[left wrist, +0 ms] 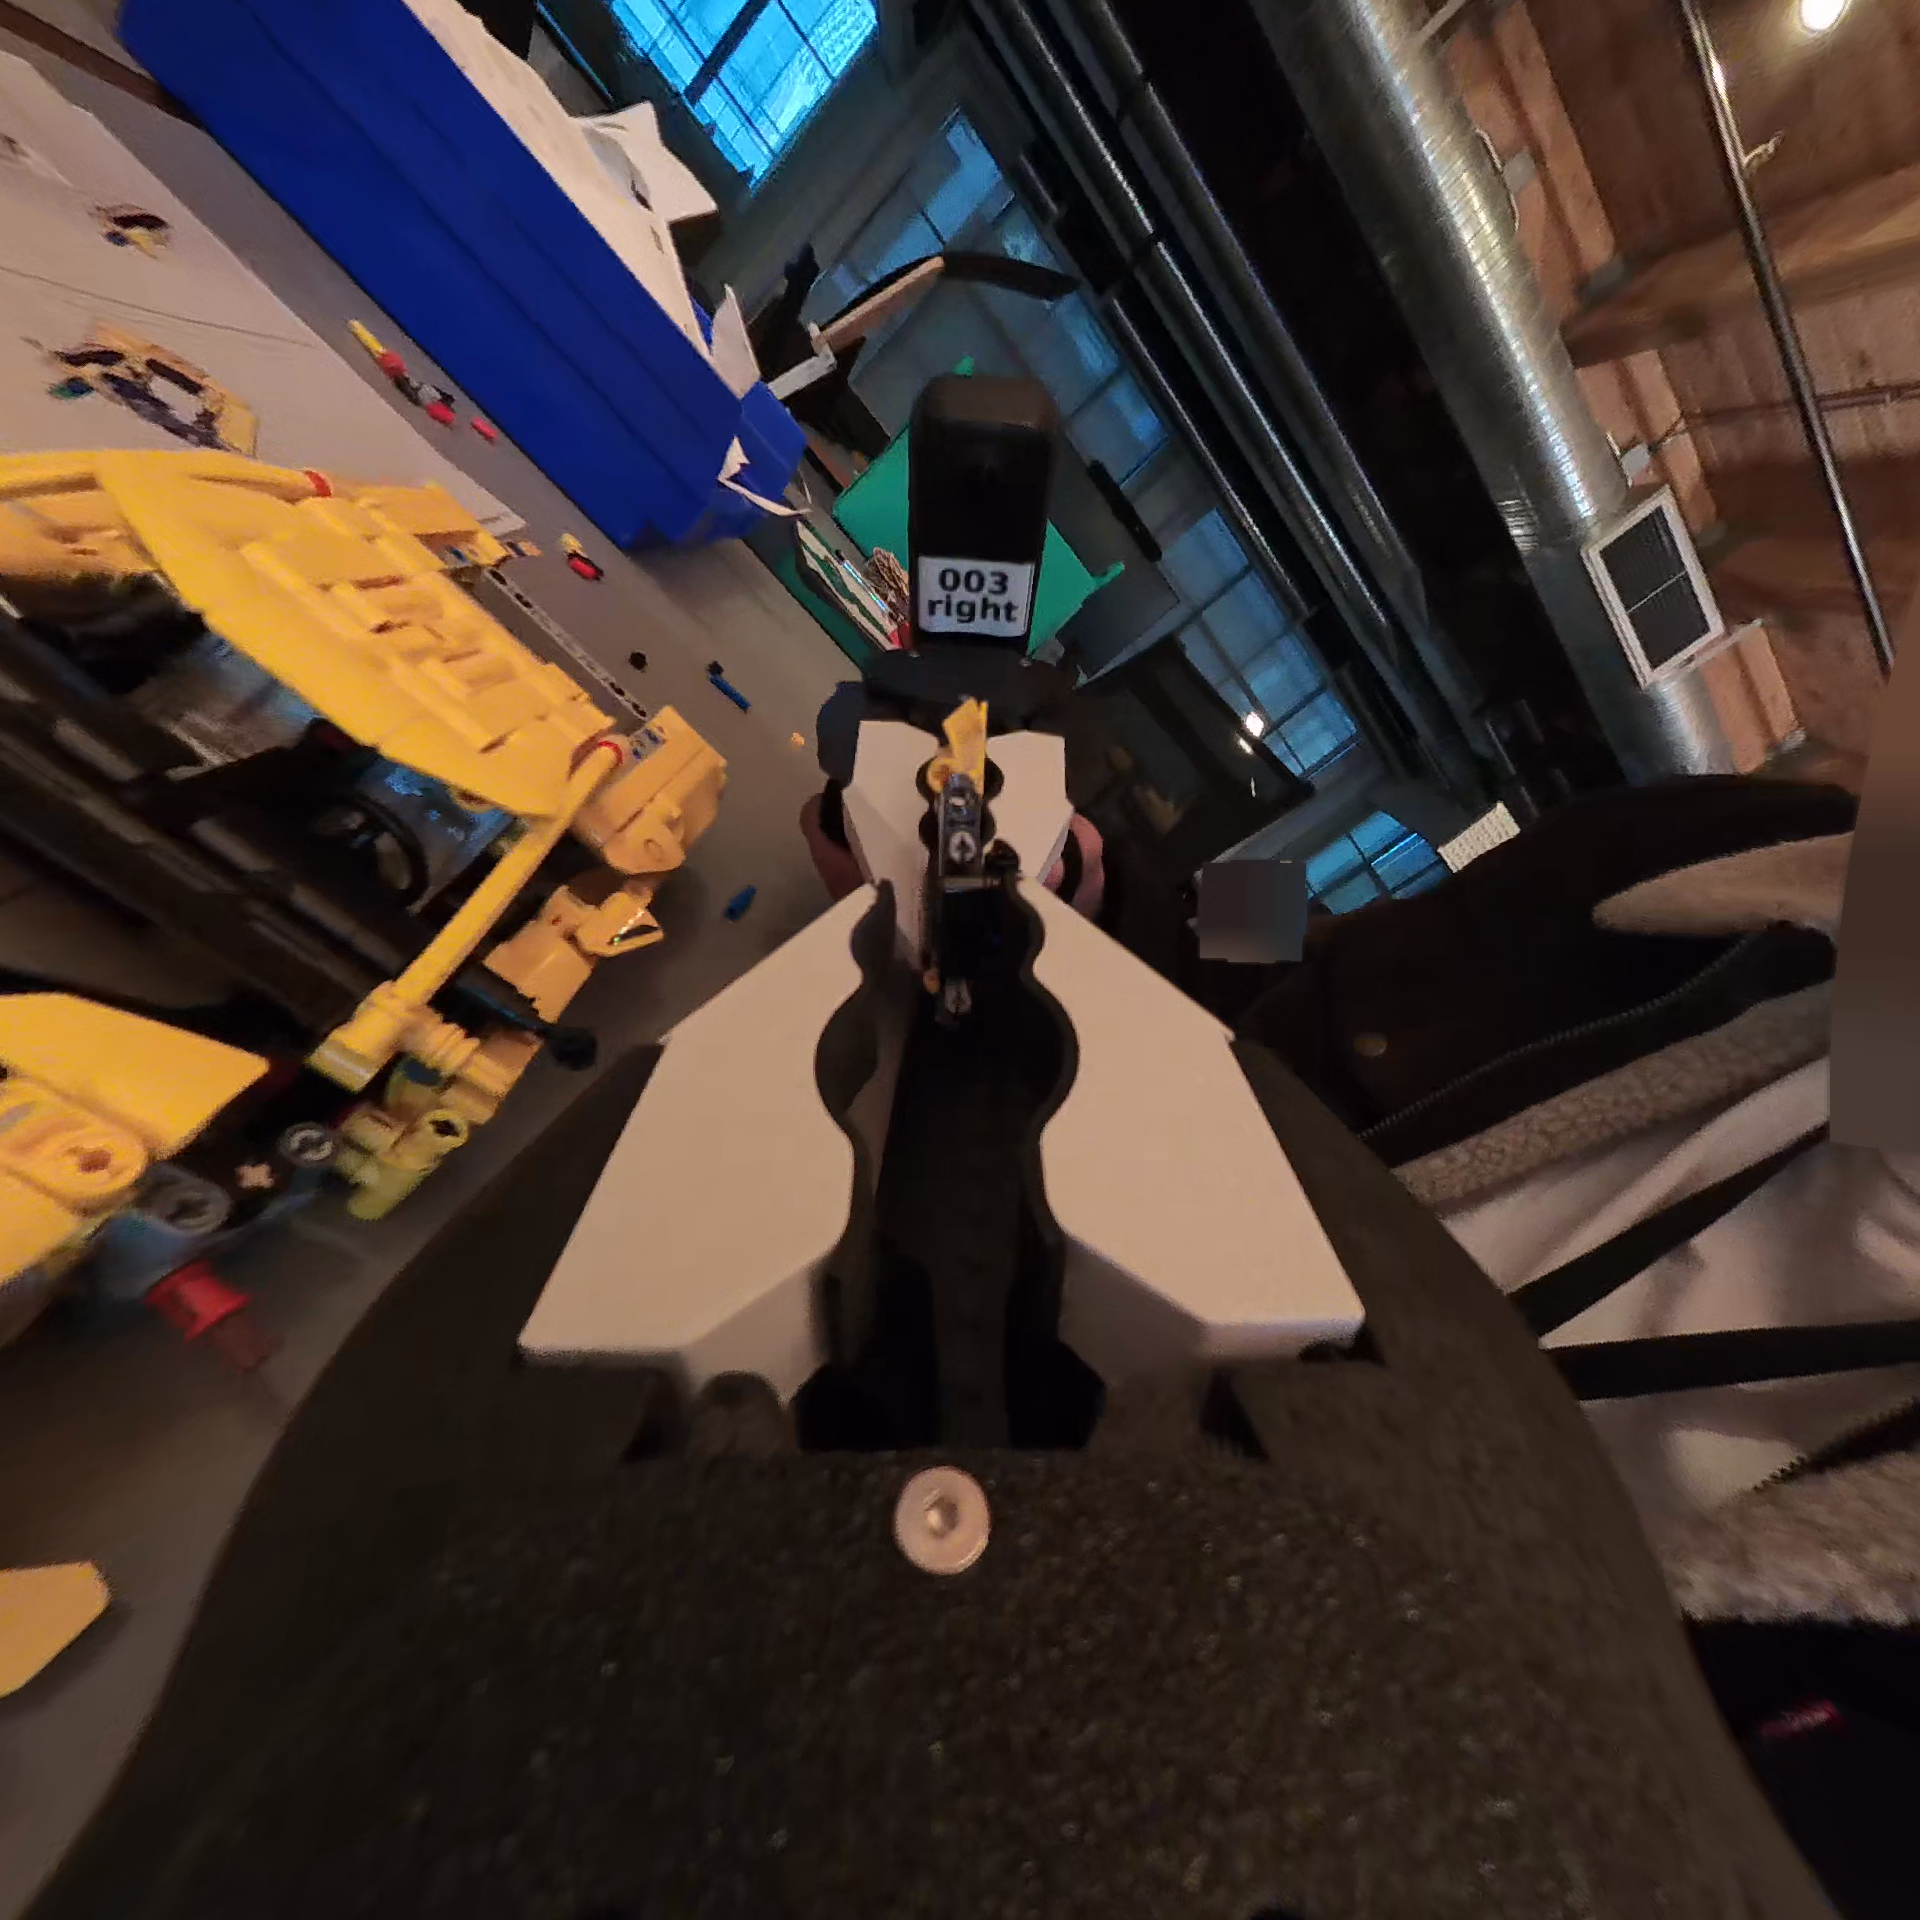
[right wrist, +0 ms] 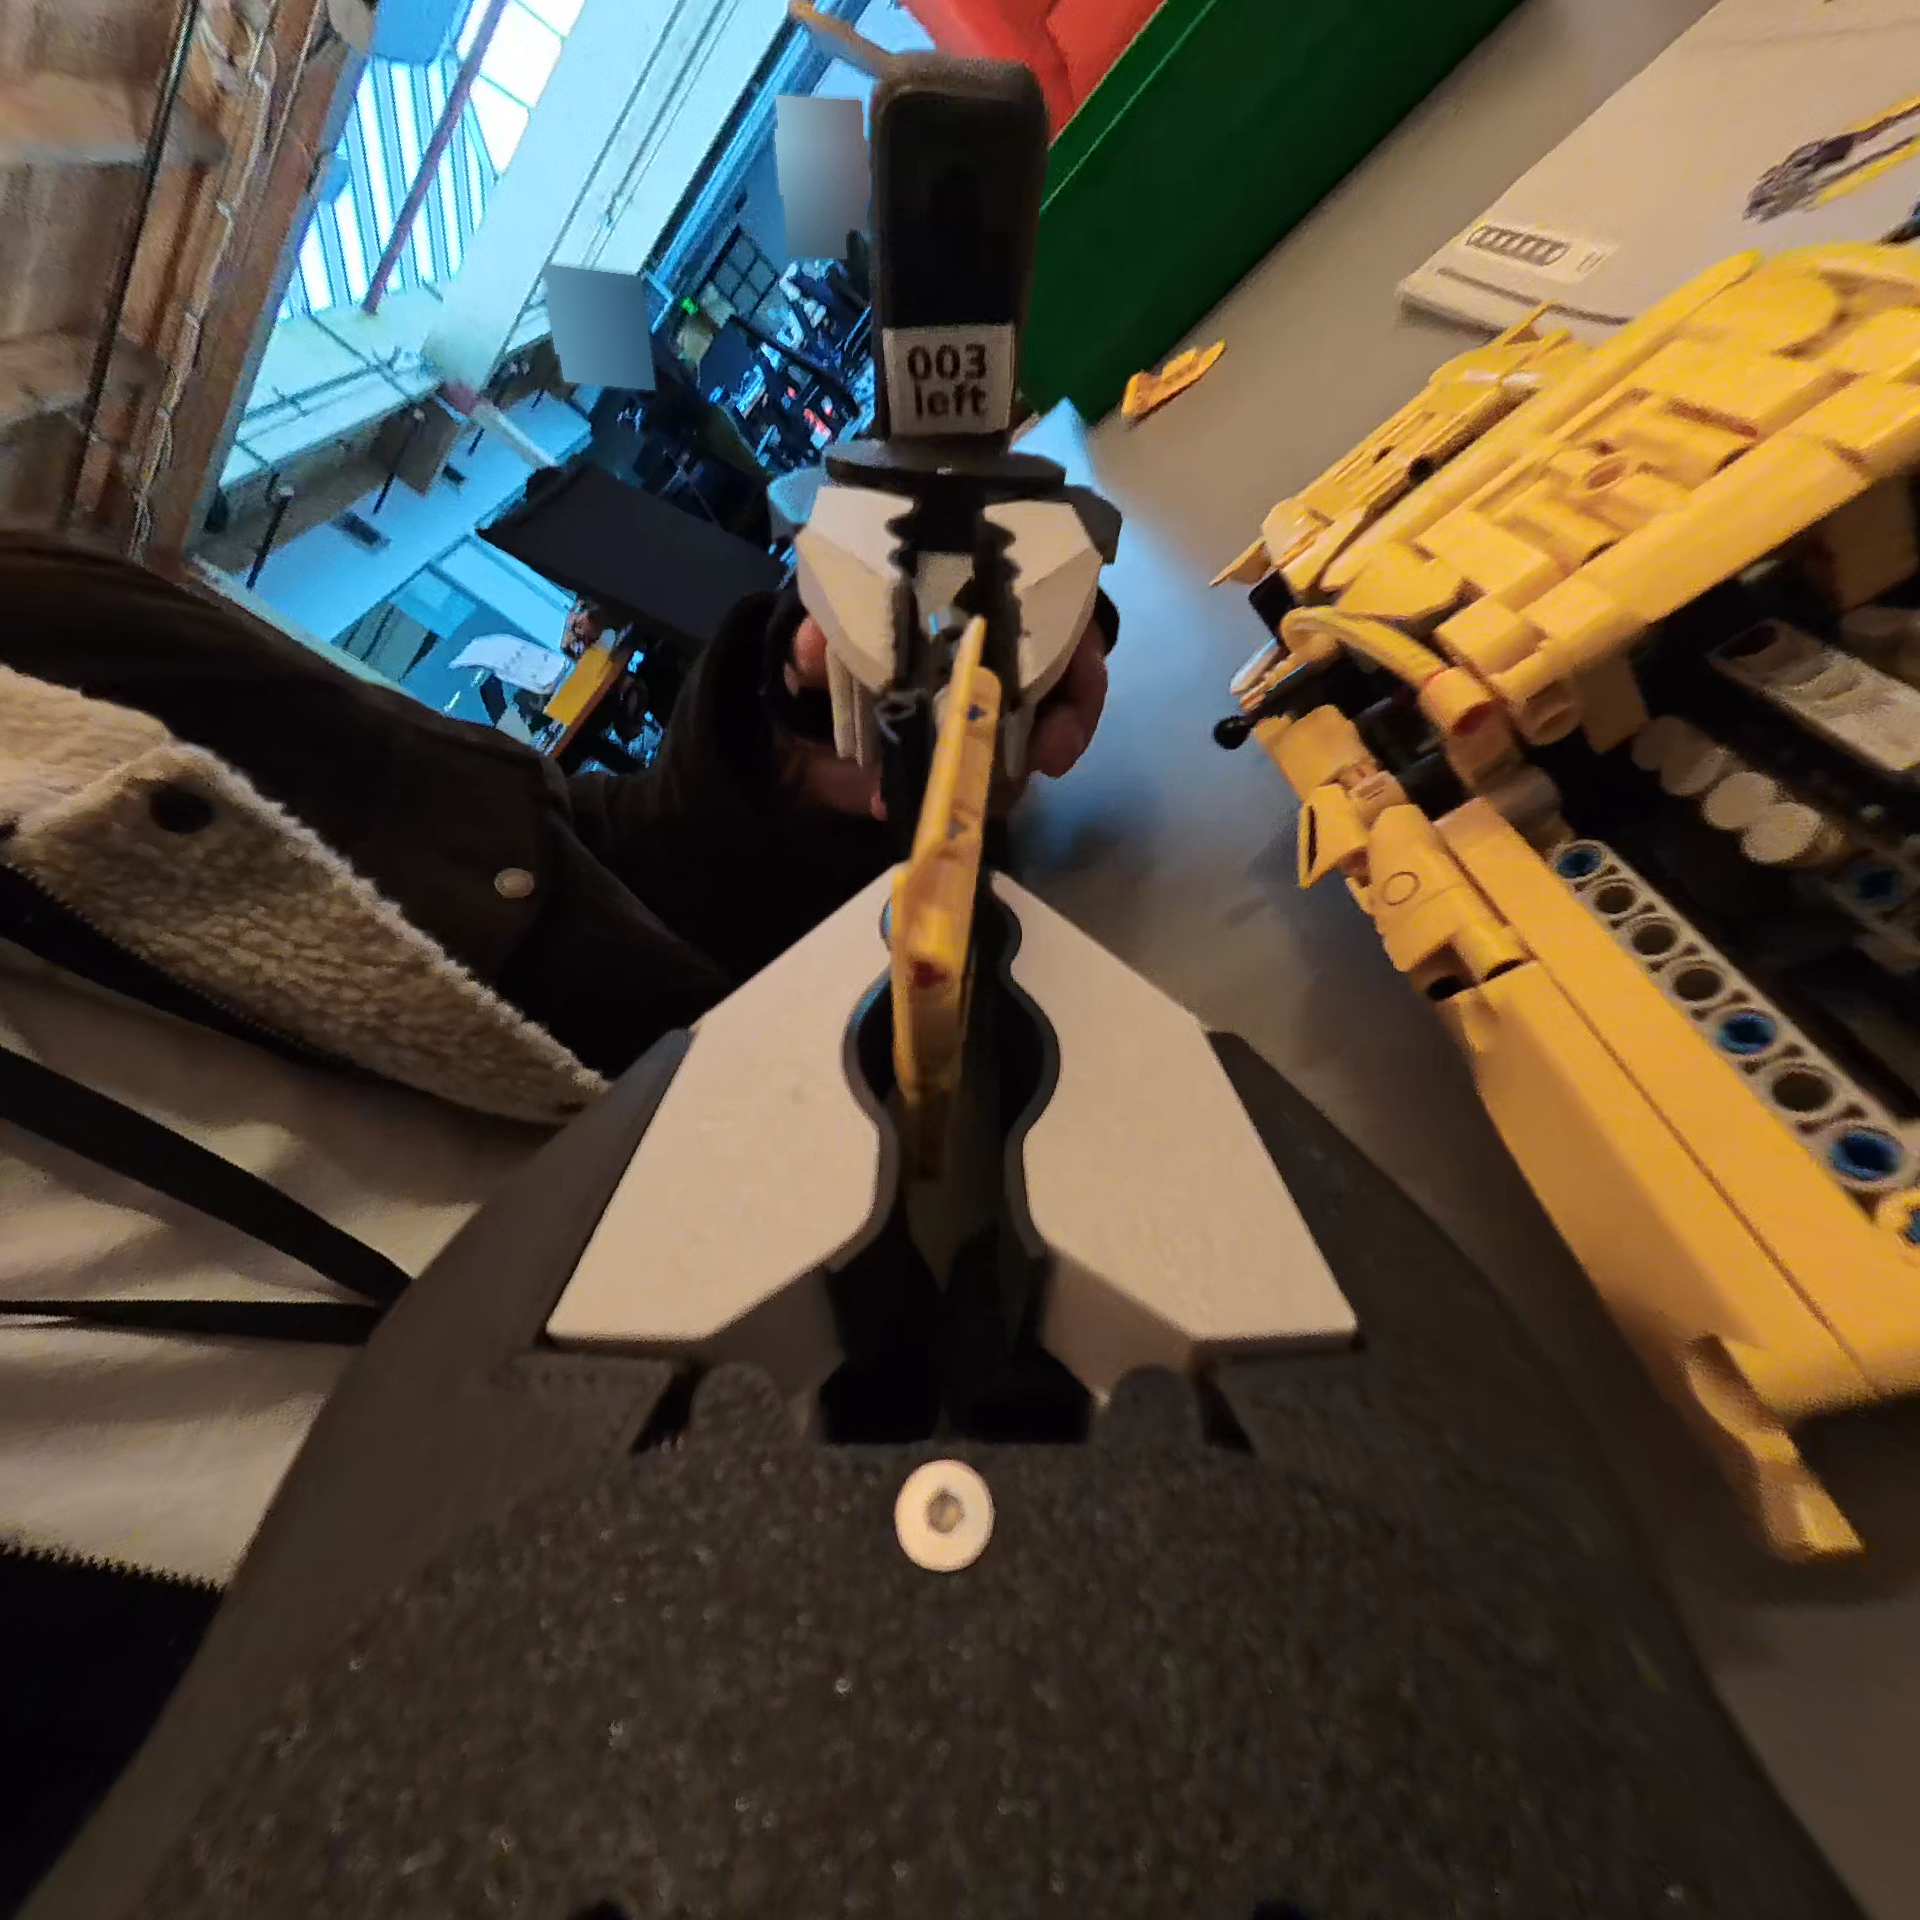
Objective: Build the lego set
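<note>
In the left wrist view my left gripper (left wrist: 961,904) is shut on a small black lego piece (left wrist: 958,966) with a blue part at its far end. Facing it tip to tip, my right gripper (left wrist: 961,764) holds a thin yellow panel (left wrist: 966,727). In the right wrist view my right gripper (right wrist: 940,899) is shut on that yellow panel (right wrist: 951,821), seen edge-on and reaching to the left gripper (right wrist: 951,644). The two pieces meet between the tips, above the table. The big yellow lego vehicle (left wrist: 364,623) lies on the table beside them; it also shows in the right wrist view (right wrist: 1558,582).
Blue bins (left wrist: 468,260) and a green box (right wrist: 1247,156) stand at the table's far side. An instruction booklet (right wrist: 1538,249) lies beyond the vehicle. Loose small pieces (left wrist: 436,400) are scattered on the grey table (right wrist: 1195,748). A person's jacket (right wrist: 260,883) is close behind the grippers. My left and right fingertips are right by each other.
</note>
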Demonstrator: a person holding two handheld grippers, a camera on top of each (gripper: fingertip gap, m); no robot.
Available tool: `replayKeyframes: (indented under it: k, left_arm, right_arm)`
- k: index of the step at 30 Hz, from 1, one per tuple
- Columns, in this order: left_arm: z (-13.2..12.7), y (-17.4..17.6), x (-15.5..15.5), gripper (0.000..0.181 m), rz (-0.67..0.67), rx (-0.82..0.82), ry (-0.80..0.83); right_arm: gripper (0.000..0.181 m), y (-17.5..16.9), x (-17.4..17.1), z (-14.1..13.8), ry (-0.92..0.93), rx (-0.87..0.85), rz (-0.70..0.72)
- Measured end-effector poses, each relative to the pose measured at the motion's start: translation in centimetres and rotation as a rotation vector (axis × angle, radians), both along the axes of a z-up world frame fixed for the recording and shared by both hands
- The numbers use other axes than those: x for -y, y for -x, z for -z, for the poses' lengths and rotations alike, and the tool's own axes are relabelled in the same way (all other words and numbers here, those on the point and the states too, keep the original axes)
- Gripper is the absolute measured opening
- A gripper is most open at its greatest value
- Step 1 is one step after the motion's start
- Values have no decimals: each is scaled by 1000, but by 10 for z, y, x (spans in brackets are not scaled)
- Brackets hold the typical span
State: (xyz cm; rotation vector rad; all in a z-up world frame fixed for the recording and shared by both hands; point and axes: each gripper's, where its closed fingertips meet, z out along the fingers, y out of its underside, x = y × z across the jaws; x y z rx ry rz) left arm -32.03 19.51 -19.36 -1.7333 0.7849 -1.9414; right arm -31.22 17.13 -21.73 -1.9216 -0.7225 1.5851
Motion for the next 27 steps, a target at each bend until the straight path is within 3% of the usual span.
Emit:
replayKeyframes:
  k: [12,15,18,22,27]
  left_arm:
    - [-1,-2,3,22,-4,-6,-57]
    - [1,-2,6,6,6,-24,-74]
    - [2,-2,7,6,6,-33,-97]
    - [1,2,2,6,-17,-26,-90]
    - [1,-1,5,6,-1,-30,-96]
  right_arm:
    - [8,6,7,7,7,42,-40]
    - [8,7,8,8,10,44,-45]
    - [8,7,8,8,2,43,-47]
    - [30,-2,-7,-15,-36,-87,40]
    - [20,-6,-15,-18,21,-130,88]
